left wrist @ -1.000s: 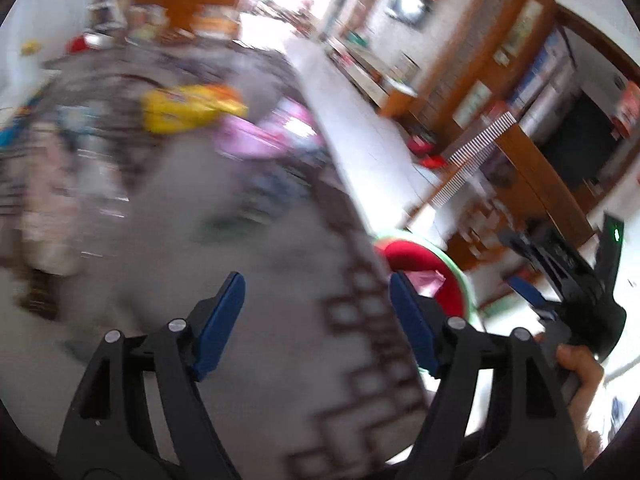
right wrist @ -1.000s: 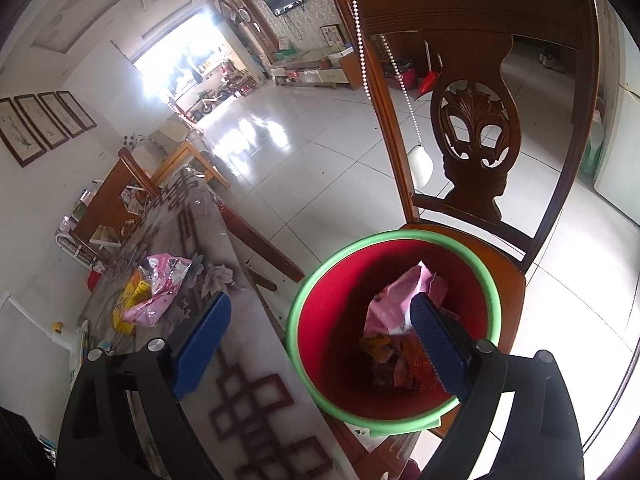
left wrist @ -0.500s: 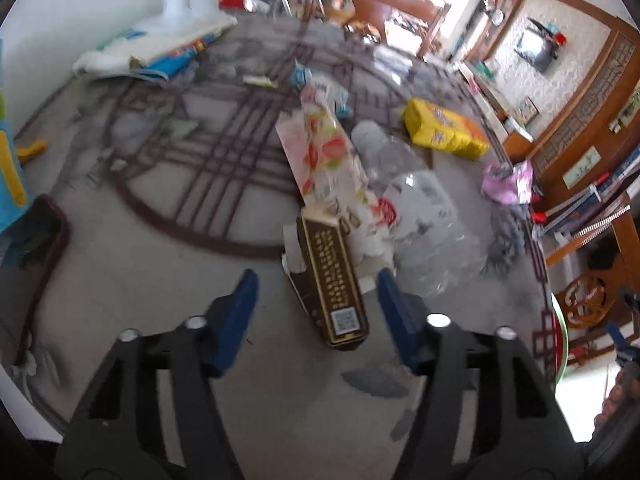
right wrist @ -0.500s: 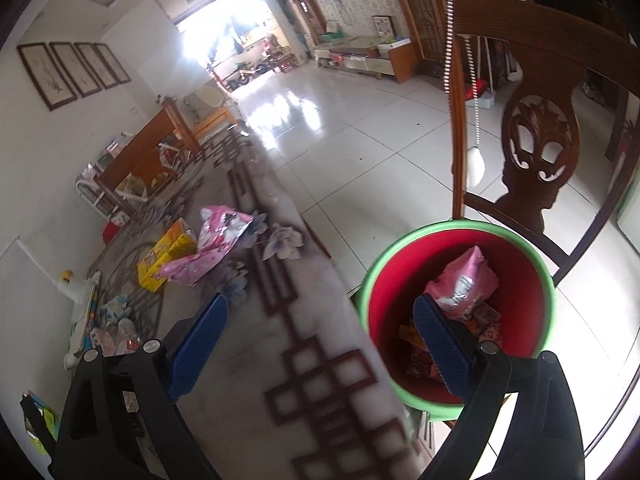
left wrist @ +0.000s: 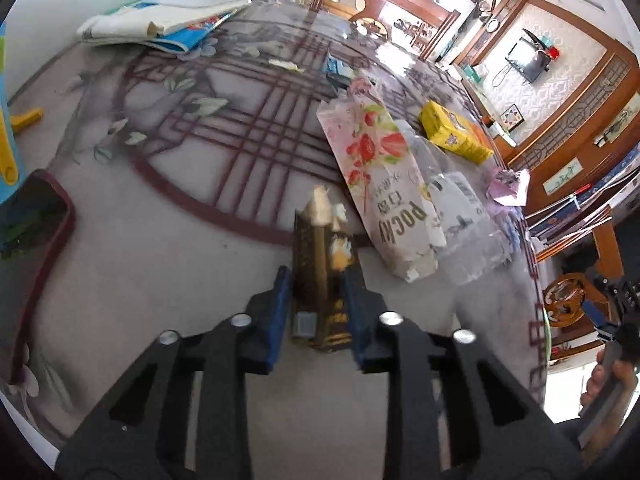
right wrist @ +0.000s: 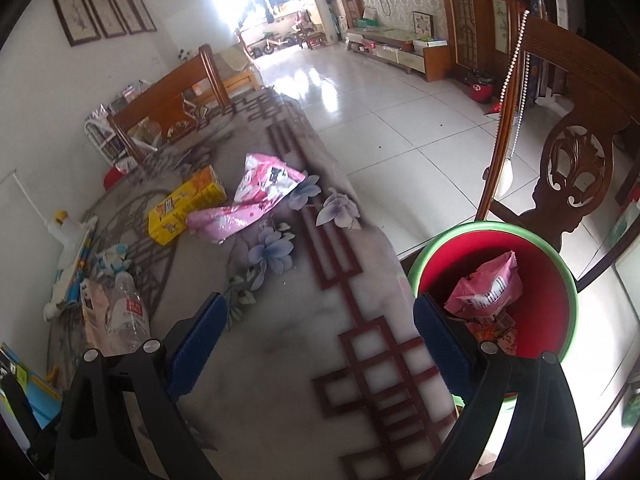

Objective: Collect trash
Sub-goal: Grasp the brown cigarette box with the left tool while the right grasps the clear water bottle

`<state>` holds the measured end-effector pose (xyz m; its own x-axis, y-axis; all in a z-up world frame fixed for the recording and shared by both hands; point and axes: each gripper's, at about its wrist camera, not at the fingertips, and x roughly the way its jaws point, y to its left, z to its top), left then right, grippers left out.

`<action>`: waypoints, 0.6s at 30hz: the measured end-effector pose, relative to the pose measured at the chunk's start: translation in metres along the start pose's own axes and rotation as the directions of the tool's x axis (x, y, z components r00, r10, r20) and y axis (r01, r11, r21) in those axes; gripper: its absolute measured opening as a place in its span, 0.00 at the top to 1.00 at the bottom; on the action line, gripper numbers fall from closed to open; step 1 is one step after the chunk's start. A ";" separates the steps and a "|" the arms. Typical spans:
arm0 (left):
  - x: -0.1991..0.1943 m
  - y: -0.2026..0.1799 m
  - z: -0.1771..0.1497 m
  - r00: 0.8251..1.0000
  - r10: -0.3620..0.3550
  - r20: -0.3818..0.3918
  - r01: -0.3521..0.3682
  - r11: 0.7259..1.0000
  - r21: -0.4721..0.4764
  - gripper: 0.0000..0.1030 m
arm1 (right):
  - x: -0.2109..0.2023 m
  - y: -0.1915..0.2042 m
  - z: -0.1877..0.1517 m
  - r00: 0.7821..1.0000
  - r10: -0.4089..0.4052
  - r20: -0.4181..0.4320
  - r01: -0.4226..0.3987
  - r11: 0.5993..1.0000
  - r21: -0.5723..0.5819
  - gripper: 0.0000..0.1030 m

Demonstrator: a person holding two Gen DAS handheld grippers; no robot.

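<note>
My left gripper (left wrist: 318,300) points down at the table, its jaws closing, with a brown and gold carton (left wrist: 320,264) between the blue pads, which touch both its sides. Behind it lie a torn strawberry Pocky box (left wrist: 380,184), a crushed clear bottle (left wrist: 460,216), a yellow box (left wrist: 454,132) and a pink wrapper (left wrist: 508,184). My right gripper (right wrist: 320,344) hangs open and empty over the table's edge, beside a red bin with a green rim (right wrist: 492,225). The bin holds a pink bag (right wrist: 488,284) and other wrappers. A pink wrapper (right wrist: 256,196) and the yellow box (right wrist: 184,208) lie farther along the table.
The bin stands on a carved wooden chair (right wrist: 576,160) against the table's edge. Folded papers (left wrist: 160,20) lie at the far corner by the wall. A dark red-edged object (left wrist: 40,216) and a blue and yellow thing (left wrist: 6,140) sit at the left. Tiled floor (right wrist: 400,120) stretches beyond.
My left gripper swung from the table's edge to the carton and narrowed around it, and the carton now stands tilted up. My right gripper drifted from above the bin toward the table.
</note>
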<state>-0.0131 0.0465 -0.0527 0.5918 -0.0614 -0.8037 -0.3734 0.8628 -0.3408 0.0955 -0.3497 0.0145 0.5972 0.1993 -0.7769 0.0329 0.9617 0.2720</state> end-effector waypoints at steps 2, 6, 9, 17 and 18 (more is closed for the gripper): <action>0.001 -0.001 0.001 1.000 -0.021 0.010 0.021 1.000 -0.009 0.50 | 0.003 0.002 -0.001 1.000 -0.005 -0.012 0.005 1.000 -0.002 0.12; 0.012 -0.006 0.001 0.998 -0.051 -0.028 0.051 0.999 0.001 0.64 | 0.010 0.008 -0.004 0.999 -0.024 -0.036 0.023 0.999 -0.028 0.12; 0.014 -0.003 -0.002 0.996 -0.078 -0.041 0.076 0.996 -0.036 0.76 | 0.015 0.013 -0.007 0.998 -0.044 -0.051 0.042 0.998 -0.053 0.12; 0.009 0.006 -0.002 0.994 -0.103 -0.041 0.100 0.992 -0.072 0.88 | 0.017 0.037 -0.013 0.999 0.008 -0.049 -0.012 0.996 -0.090 0.12; 0.008 0.006 -0.001 0.993 -0.107 -0.039 0.104 0.992 -0.073 0.88 | 0.015 0.048 -0.014 0.999 0.028 -0.042 -0.033 0.992 -0.120 0.12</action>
<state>-0.0113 0.0507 -0.0621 0.6004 -0.1728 -0.7808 -0.3607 0.8129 -0.4572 0.0948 -0.2977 0.0077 0.5638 0.2343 -0.7920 -0.0832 0.9701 0.2278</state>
